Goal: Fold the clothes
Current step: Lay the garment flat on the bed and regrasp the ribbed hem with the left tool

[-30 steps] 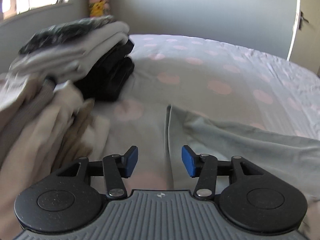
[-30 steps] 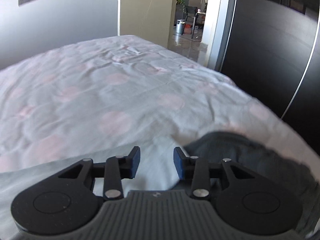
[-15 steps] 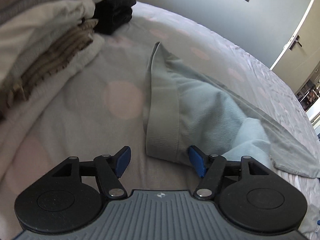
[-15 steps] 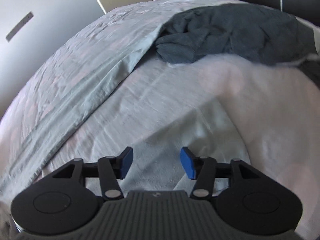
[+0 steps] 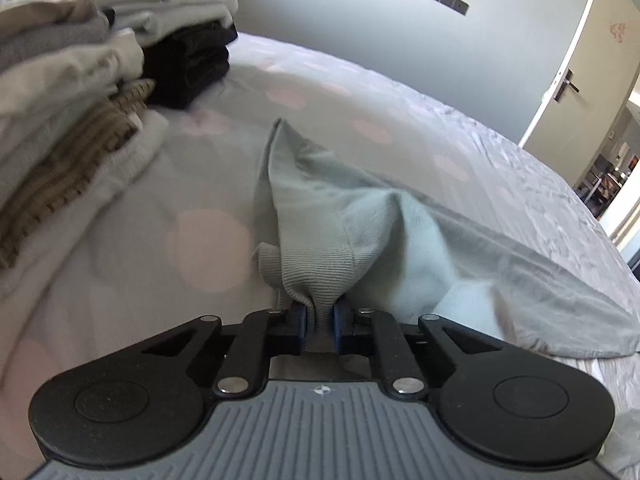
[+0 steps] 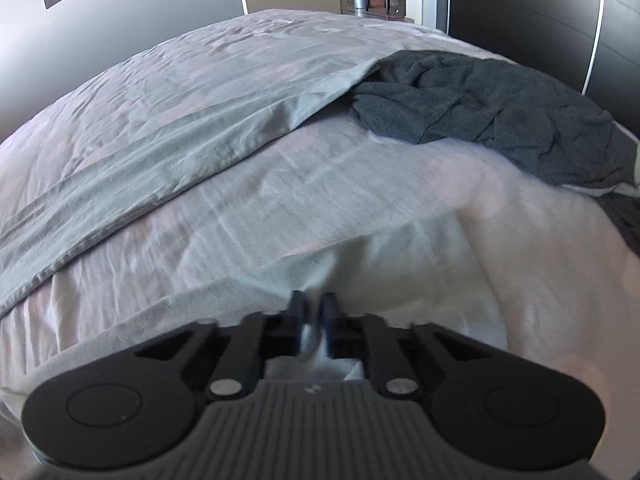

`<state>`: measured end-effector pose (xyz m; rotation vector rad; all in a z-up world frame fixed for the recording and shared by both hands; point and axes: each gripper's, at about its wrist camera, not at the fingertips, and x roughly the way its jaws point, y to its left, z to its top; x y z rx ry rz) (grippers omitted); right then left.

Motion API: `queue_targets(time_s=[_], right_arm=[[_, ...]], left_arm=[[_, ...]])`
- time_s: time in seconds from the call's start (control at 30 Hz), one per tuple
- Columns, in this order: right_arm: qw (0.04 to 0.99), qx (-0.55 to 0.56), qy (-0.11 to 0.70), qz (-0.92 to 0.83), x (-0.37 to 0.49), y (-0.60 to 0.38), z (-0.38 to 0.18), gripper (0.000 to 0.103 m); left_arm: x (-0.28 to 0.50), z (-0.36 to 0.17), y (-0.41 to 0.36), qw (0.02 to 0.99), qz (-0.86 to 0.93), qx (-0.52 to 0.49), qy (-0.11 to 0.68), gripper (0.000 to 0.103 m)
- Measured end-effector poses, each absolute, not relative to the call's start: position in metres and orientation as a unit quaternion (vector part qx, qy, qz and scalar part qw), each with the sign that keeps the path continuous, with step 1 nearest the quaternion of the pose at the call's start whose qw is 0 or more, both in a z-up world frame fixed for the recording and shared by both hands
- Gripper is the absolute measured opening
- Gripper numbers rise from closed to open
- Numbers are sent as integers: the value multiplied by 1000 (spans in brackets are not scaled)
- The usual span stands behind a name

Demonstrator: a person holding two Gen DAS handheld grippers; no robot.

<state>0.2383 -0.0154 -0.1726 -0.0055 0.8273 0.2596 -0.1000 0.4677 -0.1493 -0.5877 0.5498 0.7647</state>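
Sage-green garment (image 5: 320,208) sprawls across the bed (image 5: 500,152); left gripper (image 5: 319,322) is closing, pinching its ribbed hem, right gripper (image 6: 313,320) clamped on the far edge — ready to lift and fold.

Bed (image 5: 500,152): pale sheet, pink dots. Upper left: stacks of folded clothes (image 5: 80,92). Centre: grey-green garment (image 5: 320,192). Right wrist view, upper right: dark grey garment (image 6: 480,104), crumpled.

The right gripper (image 6: 313,322) pinches a fold of the pale garment (image 6: 280,272) on the bed sheet (image 6: 360,184); a dark grey garment (image 6: 492,112) lies crumpled well beyond it, to the right.
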Motion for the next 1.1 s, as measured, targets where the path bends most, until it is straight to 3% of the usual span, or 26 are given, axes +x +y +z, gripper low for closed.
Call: queue_targets(time_s=[0.33,0.47,0.57,0.6,0.63,0.7,0.77,1.0,1.1], right_arm=[[960,-5,278,42,216,-35,-128,4],[956,4,293,-23,224,-52,-133,4],[949,6,313,-38,229,-55,-142,4],[947,3,319,-37,228,-53,-144,4],[946,-2,322,-34,228,-51,-147,4],[945,-14,325,-30,227,-46,-150,4],[944,-22,327,-28,227,-42,-152,4],[939,-4,342,-29,229,-48,-157,5],[938,-1,347,-27,230,-47,-160,5]], left_arm=[[-130,-126,474,835,401,-295,236,11],[-135,-132,482,825,378,-328,262,15],[-143,-132,480,827,362,-337,266,22],[-146,-131,479,829,355,-339,267,32],[-148,-131,479,831,345,-343,270,48],[-149,-133,476,833,332,-347,274,62],[-150,-135,473,835,323,-348,278,63],[-140,-140,459,840,316,-316,308,81],[-136,-149,463,826,336,-312,328,81]])
